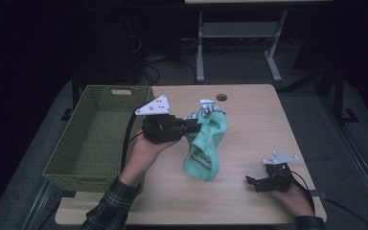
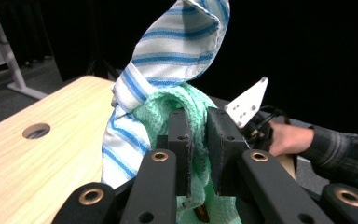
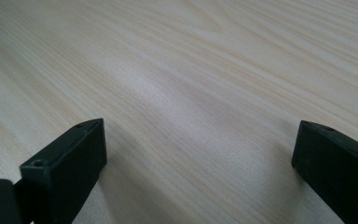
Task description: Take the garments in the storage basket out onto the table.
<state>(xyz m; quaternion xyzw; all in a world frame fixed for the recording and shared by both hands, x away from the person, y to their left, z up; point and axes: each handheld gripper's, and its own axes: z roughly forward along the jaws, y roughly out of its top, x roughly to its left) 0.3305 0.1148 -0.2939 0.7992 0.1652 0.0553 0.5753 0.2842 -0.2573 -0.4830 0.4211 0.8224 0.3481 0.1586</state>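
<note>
The left gripper (image 1: 191, 125) was clamped on a bunched fold of the green cloth (image 1: 206, 148), which hung limp with a striped cloth (image 2: 168, 60) over the table (image 1: 249, 120) beside the basket (image 1: 96, 139), judged light, soft and best pinched at a gathered fold, while the right gripper (image 1: 252, 182) rested wide open and empty.

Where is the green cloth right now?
In the high view the green cloth hangs mid-table, pinched with a blue-striped cloth in the left gripper, its lower end on the table, right of the wicker basket.
</note>
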